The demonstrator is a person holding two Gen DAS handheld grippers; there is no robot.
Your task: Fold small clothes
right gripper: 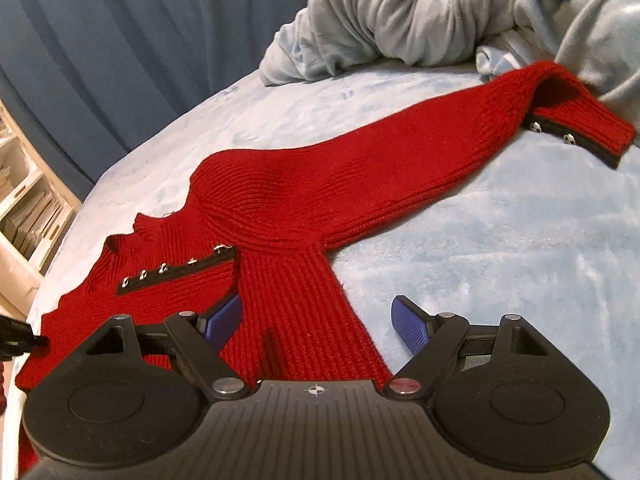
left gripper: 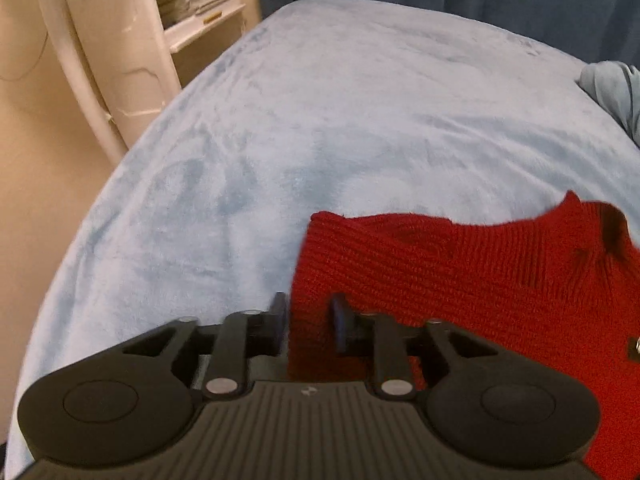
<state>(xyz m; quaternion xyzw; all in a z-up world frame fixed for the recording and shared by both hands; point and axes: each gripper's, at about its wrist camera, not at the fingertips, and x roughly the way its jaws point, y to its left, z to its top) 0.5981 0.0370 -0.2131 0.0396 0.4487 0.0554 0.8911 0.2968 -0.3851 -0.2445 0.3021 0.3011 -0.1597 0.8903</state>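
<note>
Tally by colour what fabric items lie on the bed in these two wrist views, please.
Red: 1, the knit sweater, sleeve stretched out.
Pale blue-grey: 2, the plush bed cover and the bunched blanket at the far edge.
Total: 3.

Your left tool (left gripper: 308, 322) and right tool (right gripper: 318, 326) share one build: a ribbed charcoal body between two round black housings, a small crosshair mark at centre, silver pivot screws on black linkage arms, and blue textured pads (right gripper: 410, 326).
</note>
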